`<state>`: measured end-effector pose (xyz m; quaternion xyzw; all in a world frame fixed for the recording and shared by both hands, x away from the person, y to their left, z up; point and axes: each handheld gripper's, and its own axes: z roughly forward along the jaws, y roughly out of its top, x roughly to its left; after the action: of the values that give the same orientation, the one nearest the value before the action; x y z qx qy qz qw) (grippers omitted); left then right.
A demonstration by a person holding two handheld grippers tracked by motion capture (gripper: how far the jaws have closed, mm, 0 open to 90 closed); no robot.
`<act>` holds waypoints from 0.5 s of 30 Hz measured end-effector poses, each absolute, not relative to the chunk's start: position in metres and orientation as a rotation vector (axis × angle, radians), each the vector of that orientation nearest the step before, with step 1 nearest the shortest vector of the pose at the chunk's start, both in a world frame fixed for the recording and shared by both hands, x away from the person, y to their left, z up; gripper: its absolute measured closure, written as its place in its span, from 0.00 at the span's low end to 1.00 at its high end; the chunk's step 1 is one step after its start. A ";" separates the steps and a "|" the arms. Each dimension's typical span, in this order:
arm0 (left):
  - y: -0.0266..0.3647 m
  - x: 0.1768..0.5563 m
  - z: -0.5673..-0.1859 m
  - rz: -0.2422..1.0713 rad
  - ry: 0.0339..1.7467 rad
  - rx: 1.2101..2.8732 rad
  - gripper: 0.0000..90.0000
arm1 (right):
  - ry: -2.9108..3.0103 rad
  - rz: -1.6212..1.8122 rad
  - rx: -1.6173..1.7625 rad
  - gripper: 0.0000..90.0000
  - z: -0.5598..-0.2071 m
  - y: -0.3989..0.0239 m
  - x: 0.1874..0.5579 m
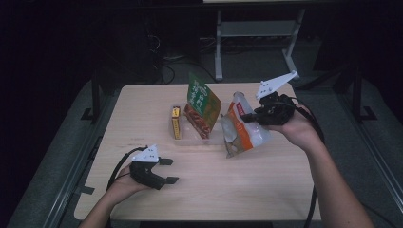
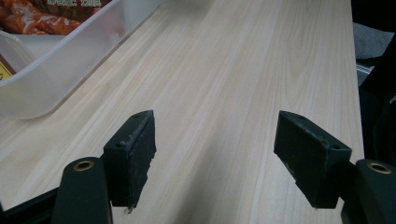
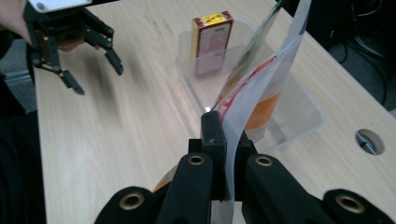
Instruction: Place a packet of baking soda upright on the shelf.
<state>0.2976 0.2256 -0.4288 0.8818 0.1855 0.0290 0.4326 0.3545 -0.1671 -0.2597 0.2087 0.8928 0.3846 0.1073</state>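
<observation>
pale wooden table (image 1: 247,190) under dim light, dark floor and desk legs beyond. pinched flat in the right gripper (image 1: 250,117), jaws clamped tight on its clear top edge: an orange-and-white snack pouch (image 1: 244,133), hanging down and toward the person from the jaws, long axis tilted, lower end just above the table and just beside the near right corner of a clear plastic bin (image 3: 308,109). straight ahead of that gripper in the right gripper view, the bin's open floor, so probably a short swing forward and down to seat the pouch. already standing in the bin: a green-and-red packet (image 1: 202,104) leaning upright next to the pouch, and past it a yellow box (image 1: 176,122) on end at the far side. closest obstacle: the green packet, near enough to be nudged over. well apart at the near left of the table, the left gripper (image 1: 167,171), jaws spread wide on nothing, idle over bare wood, clearly farther from the pouch.
</observation>
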 end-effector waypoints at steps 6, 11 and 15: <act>0.226 0.297 -0.429 0.073 0.463 2.193 0.32 | 2.611 1.097 0.634 1.00 -0.253 -0.164 0.366; 0.226 0.298 -0.429 0.075 0.460 2.190 0.32 | 2.603 1.075 0.642 1.00 -0.248 -0.162 0.377; 0.225 0.298 -0.429 0.072 0.461 2.191 0.32 | 2.596 1.052 0.644 1.00 -0.243 -0.158 0.386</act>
<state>0.2977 0.2251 -0.4285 0.8805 0.1852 0.0289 0.4355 0.3862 -0.1578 -0.2429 0.2219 0.8952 0.3626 0.1334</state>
